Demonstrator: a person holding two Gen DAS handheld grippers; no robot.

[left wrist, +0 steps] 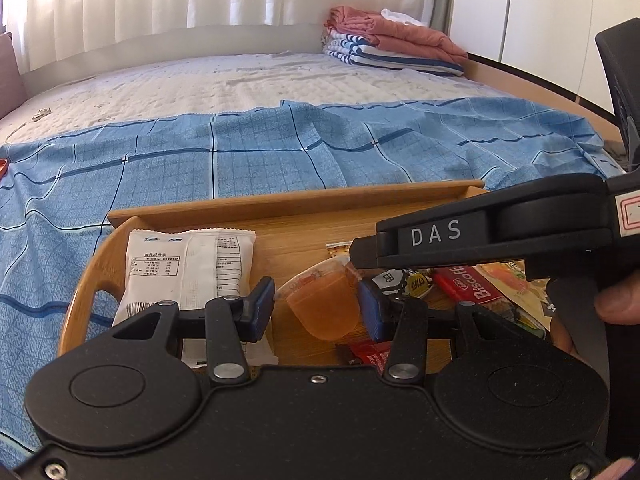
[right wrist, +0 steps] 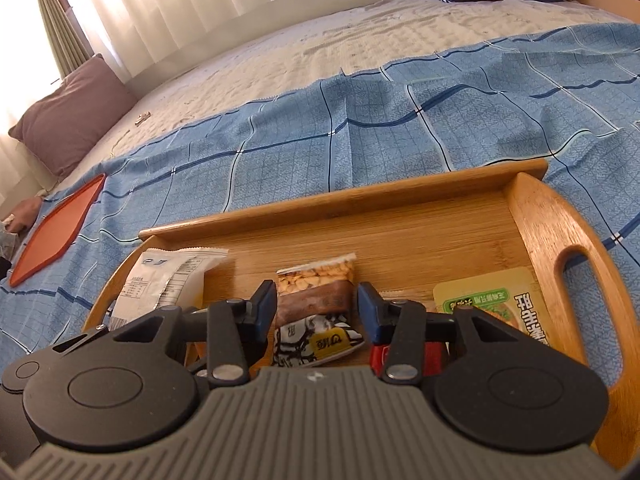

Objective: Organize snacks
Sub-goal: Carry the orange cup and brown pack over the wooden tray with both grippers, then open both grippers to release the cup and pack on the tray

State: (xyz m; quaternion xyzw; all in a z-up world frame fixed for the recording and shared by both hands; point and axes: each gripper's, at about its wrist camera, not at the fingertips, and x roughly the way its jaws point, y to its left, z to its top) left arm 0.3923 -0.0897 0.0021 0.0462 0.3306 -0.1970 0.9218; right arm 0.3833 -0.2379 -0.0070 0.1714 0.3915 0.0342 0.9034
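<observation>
A wooden tray (left wrist: 296,202) lies on the blue checked cloth and holds the snacks. My left gripper (left wrist: 316,308) is shut on an orange jelly cup (left wrist: 324,308), which hangs tilted just over the tray floor beside a white packet (left wrist: 188,268). My right gripper (right wrist: 316,310) is open, its blue pads flanking a peanut packet (right wrist: 316,284) that lies flat on the tray (right wrist: 344,200). A black-and-white packet (right wrist: 316,340) sits just below it. In the left wrist view a finger of the right gripper (left wrist: 440,240) reaches over the heap, above a red Biscoff packet (left wrist: 468,284).
A green and yellow packet (right wrist: 492,304) lies by the tray's right handle, a red packet (right wrist: 378,354) under my right finger. An orange-red flat tray (right wrist: 56,228) rests on the cloth far left. A pillow (right wrist: 76,116) and folded bedding (left wrist: 384,40) lie further back. A hand (left wrist: 616,304) shows at right.
</observation>
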